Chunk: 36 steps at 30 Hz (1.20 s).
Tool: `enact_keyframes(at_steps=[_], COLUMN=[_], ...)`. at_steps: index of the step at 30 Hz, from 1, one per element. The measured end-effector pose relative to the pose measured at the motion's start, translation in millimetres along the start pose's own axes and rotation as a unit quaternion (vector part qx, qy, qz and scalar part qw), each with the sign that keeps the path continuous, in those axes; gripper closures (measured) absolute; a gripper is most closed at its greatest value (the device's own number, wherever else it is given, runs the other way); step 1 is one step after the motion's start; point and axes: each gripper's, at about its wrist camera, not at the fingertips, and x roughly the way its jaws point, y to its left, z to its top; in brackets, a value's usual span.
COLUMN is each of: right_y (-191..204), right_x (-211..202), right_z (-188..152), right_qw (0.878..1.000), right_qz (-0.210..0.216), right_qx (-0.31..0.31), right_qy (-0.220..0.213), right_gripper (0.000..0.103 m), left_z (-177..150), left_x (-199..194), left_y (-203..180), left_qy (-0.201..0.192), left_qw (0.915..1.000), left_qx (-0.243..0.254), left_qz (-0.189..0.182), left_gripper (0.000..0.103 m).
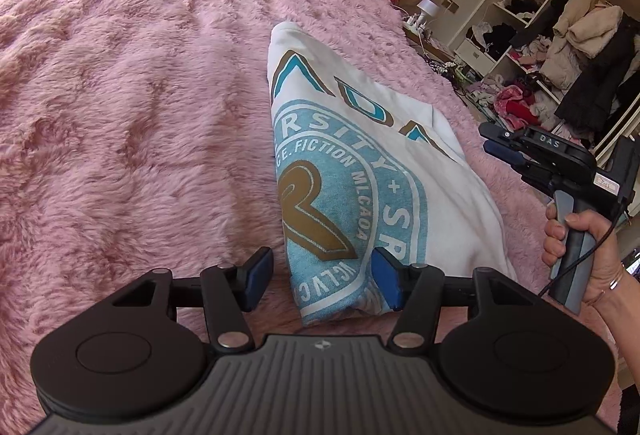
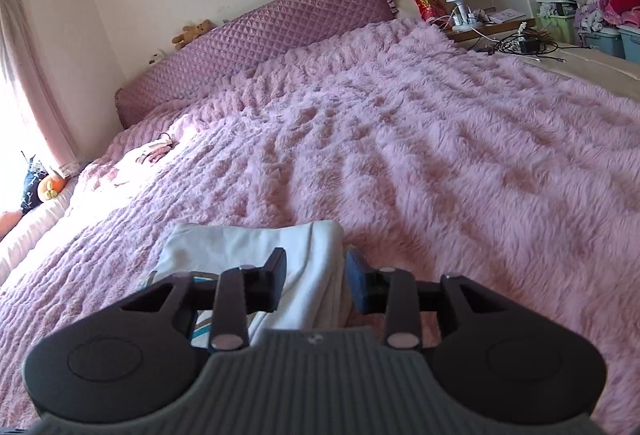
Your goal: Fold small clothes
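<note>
Shirt (image 1: 356, 171), white with a blue and gold round print, lies folded on the pink fluffy bed cover (image 1: 132, 123). I see my left claw (image 1: 322, 281) spread wide over the shirt's near corner, its right pad at the cloth, gripping nothing. My right claw (image 2: 316, 281) is released too, fingers apart above the shirt's (image 2: 280, 247) folded white edge. A hand (image 1: 588, 255) holds that tool's grip beside the bed

A white T-shirt (image 1: 384, 171) lies folded into a long narrow shape on a fluffy pink blanket (image 1: 132, 107), near the blanket's right edge. Its top face shows a round light-blue badge with white lettering, a gold letter R and teal-and-gold letters.
</note>
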Motion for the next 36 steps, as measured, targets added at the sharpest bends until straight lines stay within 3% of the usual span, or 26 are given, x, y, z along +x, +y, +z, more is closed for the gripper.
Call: enact_keyframes(at_steps=[6,13,15,18,27,33,36], right_y=[-10.3,-6.7,-5.6,-4.1,1.3,-18.5,-16.5], right_x=[-77.9,-90.0,-91.1,-92.7,-122.1,-97.7,-99.9], right_z=[-41.2,-96.6,-101.5,-103.0,-87.8,-110.8,-110.9], right_qw=[0.997,0.993,0.993,0.993,0.998,0.995,0.995], right_qz=[0.048,0.049,0.049,0.052,0.036,0.011,0.008], right_qx=[0.039,0.064,0.07,0.073,0.048,0.069,0.075], right_qy=[0.041,0.088,0.082,0.079,0.036,0.072,0.068], right_gripper=[0.068,0.064,0.064,0.097,0.102,0.103,0.094], left_z=[-5.4,-6.6,-6.9,-8.1,-6.6,-7.1,-3.9], left_x=[-7.6,-3.8,-2.8,-0.8,-0.5,7.9,1.1], left_y=[7.9,8.4,5.6,3.3,-2.5,2.8,3.4], left_qy=[0.002,0.008,0.012,0.015,0.016,0.028,0.019], left_qw=[0.9996,0.9991,0.9993,0.9994,0.9996,0.9993,0.9995], left_qx=[-0.028,-0.041,-0.034,-0.027,-0.023,-0.025,-0.025], left_qz=[0.0,0.01,0.012,0.016,0.006,0.006,0.005], left_gripper=[0.037,0.037,0.037,0.037,0.037,0.035,0.037])
